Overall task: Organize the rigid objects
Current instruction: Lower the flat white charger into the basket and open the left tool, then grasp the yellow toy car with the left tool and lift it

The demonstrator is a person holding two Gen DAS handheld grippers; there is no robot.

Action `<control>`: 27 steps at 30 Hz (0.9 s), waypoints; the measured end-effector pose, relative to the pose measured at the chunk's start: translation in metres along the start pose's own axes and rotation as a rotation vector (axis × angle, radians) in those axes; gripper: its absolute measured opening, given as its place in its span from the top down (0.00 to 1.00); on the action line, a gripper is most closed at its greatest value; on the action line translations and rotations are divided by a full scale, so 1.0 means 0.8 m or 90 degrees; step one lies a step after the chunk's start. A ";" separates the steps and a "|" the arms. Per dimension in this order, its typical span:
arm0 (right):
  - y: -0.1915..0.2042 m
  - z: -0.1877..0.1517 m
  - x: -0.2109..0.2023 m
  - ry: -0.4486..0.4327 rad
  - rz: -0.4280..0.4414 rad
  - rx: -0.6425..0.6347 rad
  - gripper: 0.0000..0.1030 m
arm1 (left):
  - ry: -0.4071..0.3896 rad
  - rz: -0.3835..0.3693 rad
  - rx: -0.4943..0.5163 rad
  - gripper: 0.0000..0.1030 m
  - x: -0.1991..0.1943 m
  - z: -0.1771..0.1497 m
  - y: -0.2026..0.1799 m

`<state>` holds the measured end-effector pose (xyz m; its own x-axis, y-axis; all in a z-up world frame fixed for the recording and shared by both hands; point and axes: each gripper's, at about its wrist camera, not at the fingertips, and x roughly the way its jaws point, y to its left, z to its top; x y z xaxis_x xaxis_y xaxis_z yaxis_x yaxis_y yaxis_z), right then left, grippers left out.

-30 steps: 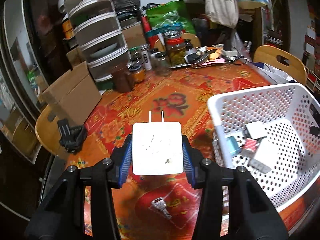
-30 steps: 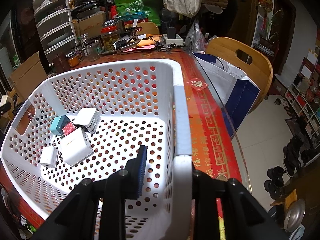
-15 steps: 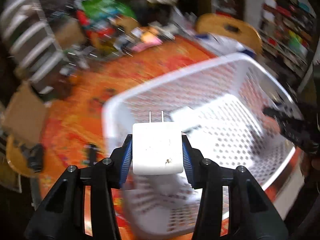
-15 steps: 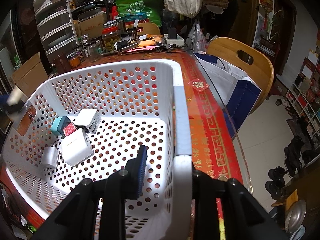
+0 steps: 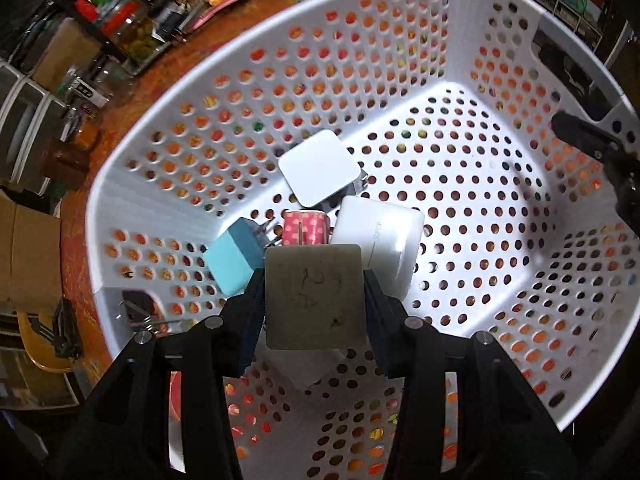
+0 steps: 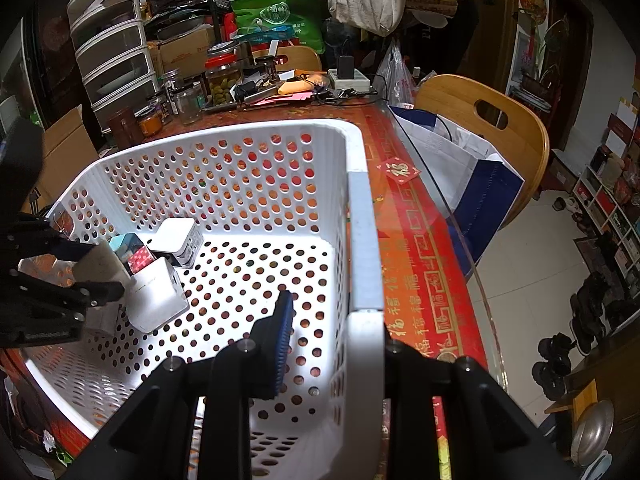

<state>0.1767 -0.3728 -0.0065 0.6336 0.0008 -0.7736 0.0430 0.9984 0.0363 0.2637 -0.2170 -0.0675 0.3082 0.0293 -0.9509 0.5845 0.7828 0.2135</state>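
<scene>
My left gripper [image 5: 314, 294] is shut on a white plug-in charger [image 5: 314, 298] and points steeply down inside the white perforated basket [image 5: 93, 216]. Just beyond the charger, on the basket floor, lie a teal charger [image 5: 234, 258], a pink one [image 5: 306, 232], a big white adapter [image 5: 384, 236] and a white square charger [image 5: 318, 168]. My right gripper [image 6: 332, 320] is shut on the basket's side wall [image 6: 362, 240], one finger inside and one outside. In the right wrist view the left gripper [image 6: 96, 276] comes in from the left with the held charger [image 6: 98, 264] above the big adapter [image 6: 154, 300].
The basket stands on a red patterned tablecloth [image 6: 416, 248]. Behind it are jars [image 6: 220, 76], stacked plastic drawers [image 6: 112, 52], a cardboard box [image 6: 64, 148] and a power strip [image 6: 346, 76]. A wooden chair [image 6: 504, 128] with a bag [image 6: 460, 160] stands past the table's right edge.
The left gripper has carried the charger from above the tablecloth to the right, into the basket, lower and tilted further down. The right gripper has kept still on the basket wall.
</scene>
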 end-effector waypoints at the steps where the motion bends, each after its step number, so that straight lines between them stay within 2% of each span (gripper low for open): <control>1: 0.000 0.000 0.000 0.000 0.000 0.000 0.75 | 0.007 -0.002 0.003 0.58 0.004 0.001 -0.002; 5: 0.000 0.000 0.000 0.002 -0.001 0.000 0.75 | 0.018 -0.013 0.016 0.58 0.008 0.006 -0.005; 7: 0.000 0.000 0.000 0.003 -0.001 -0.001 0.75 | 0.016 -0.008 0.025 0.47 0.006 0.006 -0.008; 9: 0.000 0.000 0.000 0.003 -0.001 -0.001 0.74 | 0.011 -0.023 0.033 0.33 0.002 0.004 -0.010; 11: 0.000 0.000 0.000 0.003 -0.001 -0.001 0.74 | -0.010 -0.023 0.027 0.28 -0.009 0.000 -0.007; 13: 0.000 0.000 0.000 0.003 -0.001 0.000 0.74 | -0.044 -0.046 0.002 0.28 -0.031 -0.006 0.009; 14: 0.001 0.000 0.000 0.003 -0.001 -0.001 0.74 | -0.081 -0.058 -0.023 0.28 -0.052 -0.015 0.027; 16: 0.000 0.001 0.001 0.004 -0.001 -0.002 0.74 | -0.149 -0.049 -0.066 0.28 -0.091 -0.033 0.062; 17: 0.001 0.000 0.001 0.005 -0.002 -0.004 0.74 | -0.187 -0.036 -0.097 0.23 -0.113 -0.048 0.088; 18: 0.001 0.000 0.001 0.005 -0.002 -0.005 0.75 | -0.221 -0.020 -0.132 0.10 -0.129 -0.065 0.115; 19: 0.001 0.000 0.001 0.006 -0.002 -0.005 0.75 | -0.241 -0.005 -0.160 0.02 -0.138 -0.079 0.136; 20: 0.000 0.000 0.002 0.006 -0.002 -0.005 0.75 | -0.258 0.011 -0.193 0.00 -0.142 -0.095 0.161; 22: 0.001 0.000 0.002 0.005 -0.003 -0.006 0.75 | -0.246 0.026 -0.248 0.00 -0.130 -0.123 0.204; 25: 0.001 0.001 0.003 0.007 -0.004 -0.007 0.75 | -0.195 0.037 -0.330 0.00 -0.078 -0.151 0.262; 27: 0.001 0.001 0.003 0.007 -0.003 -0.006 0.75 | -0.160 0.047 -0.345 0.00 -0.035 -0.157 0.280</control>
<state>0.1789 -0.3720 -0.0076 0.6250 -0.0039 -0.7806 0.0387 0.9989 0.0259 0.2919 0.0355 -0.0215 0.5397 -0.0007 -0.8418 0.1093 0.9916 0.0693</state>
